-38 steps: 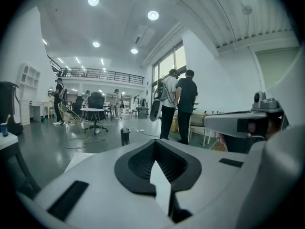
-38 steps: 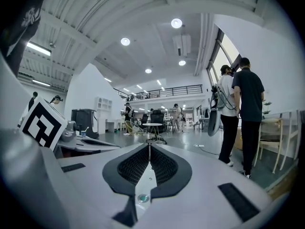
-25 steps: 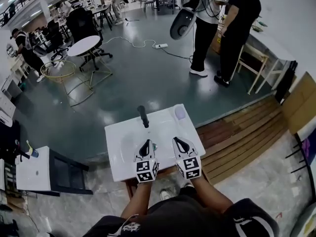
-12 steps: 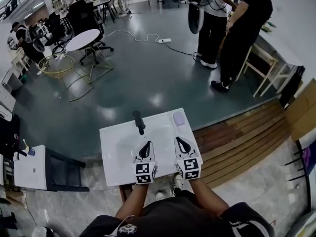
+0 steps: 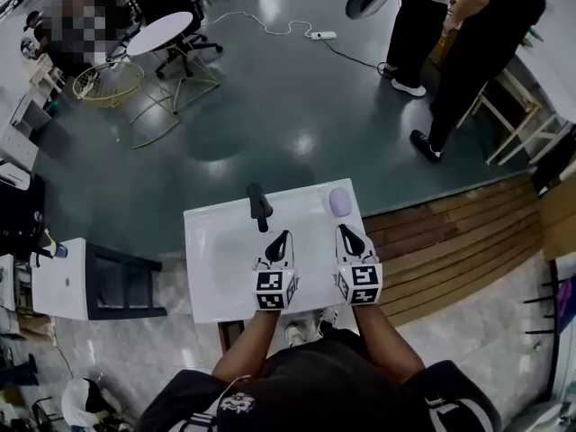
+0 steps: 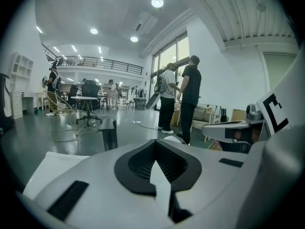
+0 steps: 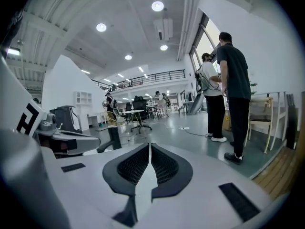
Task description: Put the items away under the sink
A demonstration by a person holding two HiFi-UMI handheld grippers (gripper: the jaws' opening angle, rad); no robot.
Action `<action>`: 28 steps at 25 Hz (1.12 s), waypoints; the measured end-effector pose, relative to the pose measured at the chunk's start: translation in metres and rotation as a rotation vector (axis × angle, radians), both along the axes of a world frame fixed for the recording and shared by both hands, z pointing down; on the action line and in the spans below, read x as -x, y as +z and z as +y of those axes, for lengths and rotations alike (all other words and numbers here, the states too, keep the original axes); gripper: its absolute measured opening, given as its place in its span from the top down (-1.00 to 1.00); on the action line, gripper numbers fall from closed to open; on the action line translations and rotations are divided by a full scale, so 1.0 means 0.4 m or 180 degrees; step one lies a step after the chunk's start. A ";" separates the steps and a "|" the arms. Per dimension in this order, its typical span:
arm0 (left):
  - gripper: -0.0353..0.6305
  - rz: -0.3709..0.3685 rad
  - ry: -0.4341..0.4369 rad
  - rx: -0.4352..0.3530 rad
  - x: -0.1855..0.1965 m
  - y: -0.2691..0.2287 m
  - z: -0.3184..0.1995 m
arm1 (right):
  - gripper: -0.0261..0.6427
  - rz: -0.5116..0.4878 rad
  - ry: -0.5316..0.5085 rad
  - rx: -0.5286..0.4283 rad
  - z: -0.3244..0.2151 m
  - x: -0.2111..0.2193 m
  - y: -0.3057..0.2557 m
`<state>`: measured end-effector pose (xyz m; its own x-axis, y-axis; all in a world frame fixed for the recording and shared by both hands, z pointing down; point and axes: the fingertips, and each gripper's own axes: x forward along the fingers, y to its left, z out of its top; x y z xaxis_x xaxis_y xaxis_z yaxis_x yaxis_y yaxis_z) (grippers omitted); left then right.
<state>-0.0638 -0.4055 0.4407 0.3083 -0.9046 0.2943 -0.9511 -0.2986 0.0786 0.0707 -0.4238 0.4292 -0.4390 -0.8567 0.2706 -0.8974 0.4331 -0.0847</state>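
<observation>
A white sink unit (image 5: 216, 291) with a black faucet (image 5: 258, 207) stands in front of me. A pale purple soap-like item (image 5: 339, 202) lies on its back right corner. My left gripper (image 5: 283, 237) hovers over the basin right of the faucet, jaws shut and empty. Beside it, my right gripper (image 5: 343, 231) hangs over the sink's right side, just in front of the purple item, also shut with nothing held. In the left gripper view the faucet (image 6: 108, 132) rises beyond the closed jaws. The space under the sink is hidden.
A white side cabinet with a dark shelf (image 5: 99, 282) stands to the left. Wooden decking (image 5: 450, 246) lies to the right. Two people (image 5: 468, 52) stand at the back right by a wooden stool (image 5: 522, 120). A round table (image 5: 162, 34) and chairs are far back.
The head view has tilted and shifted, so the sink sits a little higher in frame. Both grippers stay shut over the sink, moved slightly forward toward the faucet and the purple item.
</observation>
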 end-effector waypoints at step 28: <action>0.88 0.0009 -0.0011 0.0299 -0.019 0.146 -0.136 | -0.53 0.0695 -0.0106 0.1222 -0.293 -0.007 0.354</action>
